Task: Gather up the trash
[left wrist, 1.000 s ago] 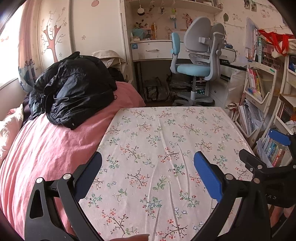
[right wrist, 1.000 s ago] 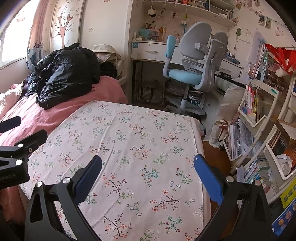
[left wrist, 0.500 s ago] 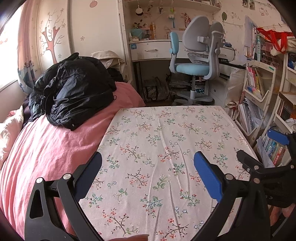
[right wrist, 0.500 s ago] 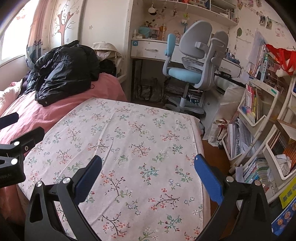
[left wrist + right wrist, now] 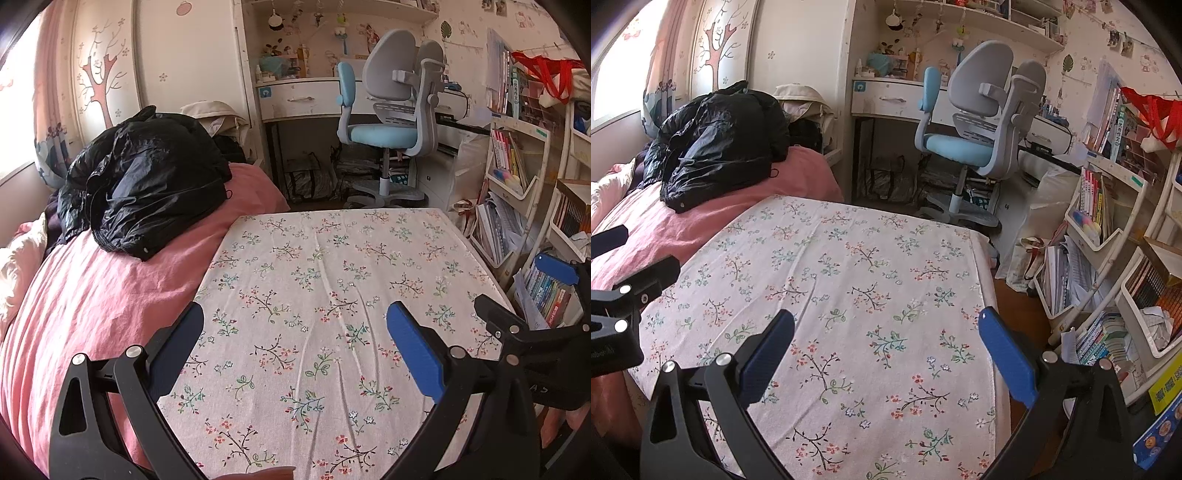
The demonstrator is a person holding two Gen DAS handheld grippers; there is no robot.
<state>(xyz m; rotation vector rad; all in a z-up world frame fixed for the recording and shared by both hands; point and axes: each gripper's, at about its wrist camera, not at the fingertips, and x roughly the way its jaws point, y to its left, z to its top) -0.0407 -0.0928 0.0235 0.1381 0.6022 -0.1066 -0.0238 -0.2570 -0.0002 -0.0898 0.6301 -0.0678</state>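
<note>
Left wrist: my left gripper [image 5: 295,332] is spread wide and empty over the floral cloth [image 5: 332,266]; I find no trash on it, the one candidate being the black bag [image 5: 147,192], which may be a jacket, on the pink bedding [image 5: 92,295]. Right wrist: my right gripper [image 5: 886,343] likewise gapes empty, the bag [image 5: 716,147] well away. I judge it light, soft and slippery, best pinched at a bunched fold.

Bed [image 5: 92,295]: pink cover, black jacket [image 5: 147,192] heaped on it, floral sheet [image 5: 325,295] alongside.
</note>
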